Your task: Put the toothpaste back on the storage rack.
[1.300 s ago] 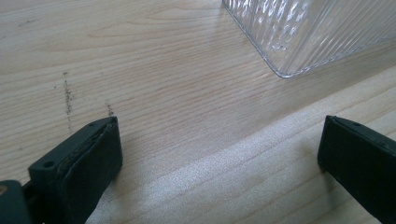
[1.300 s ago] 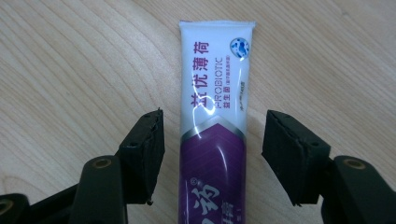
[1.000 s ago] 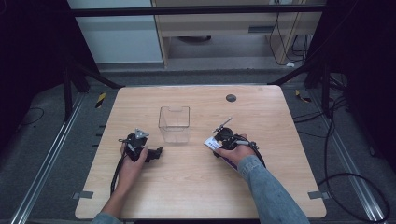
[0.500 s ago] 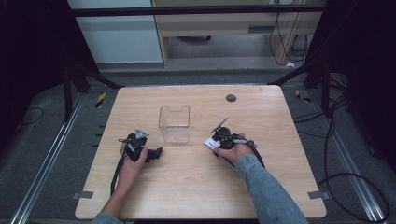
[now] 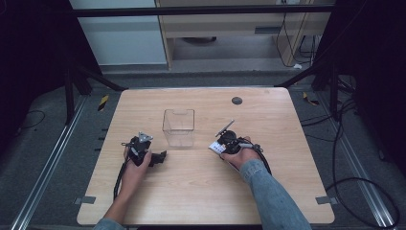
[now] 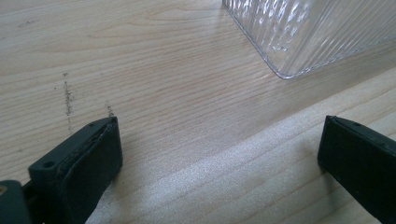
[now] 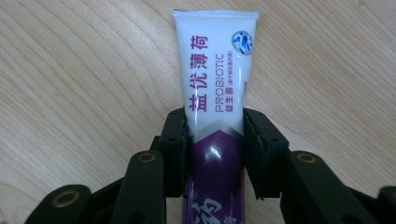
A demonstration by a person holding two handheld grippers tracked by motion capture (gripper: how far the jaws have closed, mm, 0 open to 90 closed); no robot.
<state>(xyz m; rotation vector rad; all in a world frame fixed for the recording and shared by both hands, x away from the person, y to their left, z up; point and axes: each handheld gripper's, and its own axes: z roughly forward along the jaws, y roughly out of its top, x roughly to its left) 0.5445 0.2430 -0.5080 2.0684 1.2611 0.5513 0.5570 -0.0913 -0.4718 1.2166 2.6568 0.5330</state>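
A white and purple toothpaste tube (image 7: 217, 70) lies flat on the wooden table (image 5: 201, 191), its crimped end pointing away from my right gripper (image 7: 215, 149). That gripper's jaws have just been closing, and their pads now press on both sides of the tube. In the high view my right gripper (image 5: 220, 146) rests at the table's middle right, with the tube (image 5: 215, 148) at its tip. My left gripper (image 5: 160, 156) lies at the middle left, jaws wide apart over bare wood (image 6: 219, 154). A clear ribbed plastic box (image 5: 178, 127) stands between the two grippers, its corner (image 6: 317, 32) just ahead of the left jaws.
A small dark round disc (image 5: 236, 100) sits near the table's far edge. Grey tape marks (image 5: 84, 200) (image 5: 321, 200) lie at the near corners. Black frame legs and cables stand around the table on the floor.
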